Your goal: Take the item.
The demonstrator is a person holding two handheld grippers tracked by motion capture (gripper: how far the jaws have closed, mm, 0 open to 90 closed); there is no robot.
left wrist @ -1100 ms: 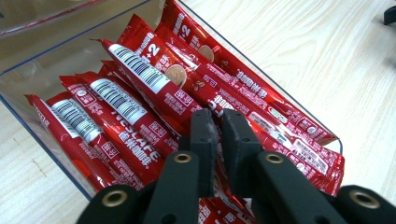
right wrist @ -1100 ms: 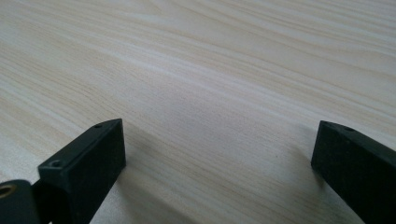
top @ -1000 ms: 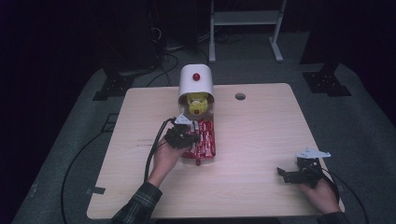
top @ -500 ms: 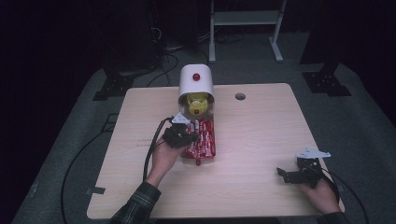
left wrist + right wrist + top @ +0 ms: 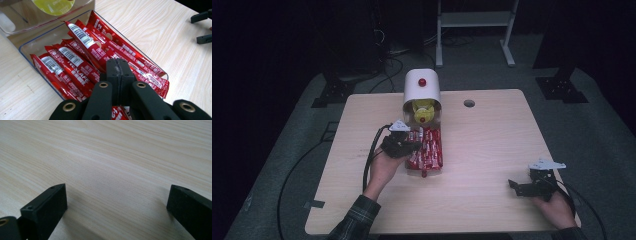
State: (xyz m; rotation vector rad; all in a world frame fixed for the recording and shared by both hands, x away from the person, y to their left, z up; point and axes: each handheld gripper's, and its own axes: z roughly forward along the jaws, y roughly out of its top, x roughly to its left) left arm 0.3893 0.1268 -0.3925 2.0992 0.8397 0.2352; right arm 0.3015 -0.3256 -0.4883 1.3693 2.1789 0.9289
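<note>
Left gripper (image 5: pixel 120 75), jaws pressed together and seemingly empty, I hold over the clear tray (image 5: pixel 30 41) of red coffee sachets (image 5: pixel 82 53) mid-table; right gripper (image 5: pixel 532 187) rests spread near-right, no sachet lifted yet.

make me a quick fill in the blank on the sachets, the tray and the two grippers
1. The red sachets lie in a clear plastic ____.
2. The left gripper hangs over the sachets with its jaws ____.
3. The right gripper has its jaws ____ over bare wooden table.
4. Behind the tray stands a white dispenser with a ____ knob.

Missing words: tray; shut; open; red
</note>
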